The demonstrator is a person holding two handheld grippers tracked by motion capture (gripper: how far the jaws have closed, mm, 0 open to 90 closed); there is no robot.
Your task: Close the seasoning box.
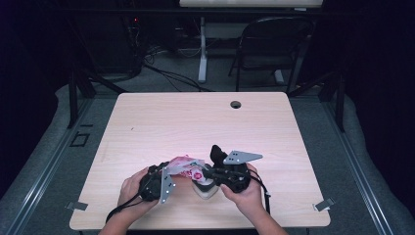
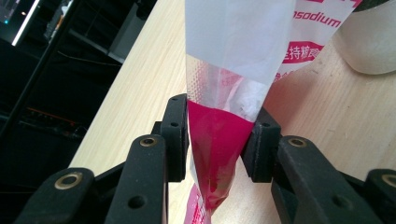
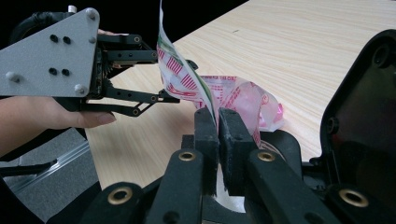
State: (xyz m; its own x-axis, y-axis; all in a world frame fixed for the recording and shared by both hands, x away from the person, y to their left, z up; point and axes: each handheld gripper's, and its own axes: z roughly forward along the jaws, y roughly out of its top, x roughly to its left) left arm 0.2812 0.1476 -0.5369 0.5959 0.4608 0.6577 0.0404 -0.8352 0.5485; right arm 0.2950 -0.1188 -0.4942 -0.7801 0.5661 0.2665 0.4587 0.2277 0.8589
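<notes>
A pink, red and white plastic bag is stretched between both grippers near the table's front edge. My left gripper is shut on the bag's pink end; the film rises from its pads twisted and taut. My right gripper pinches a thin edge of the bag between pads that stand almost together. Below the bag sits a white container, also seen as a white container beside the film. In the right gripper view the left gripper holds the bag's far side.
The light wooden table has a round cable hole near its far edge. Metal clips sit at the front corners. A folding chair and cables stand on the floor beyond the table.
</notes>
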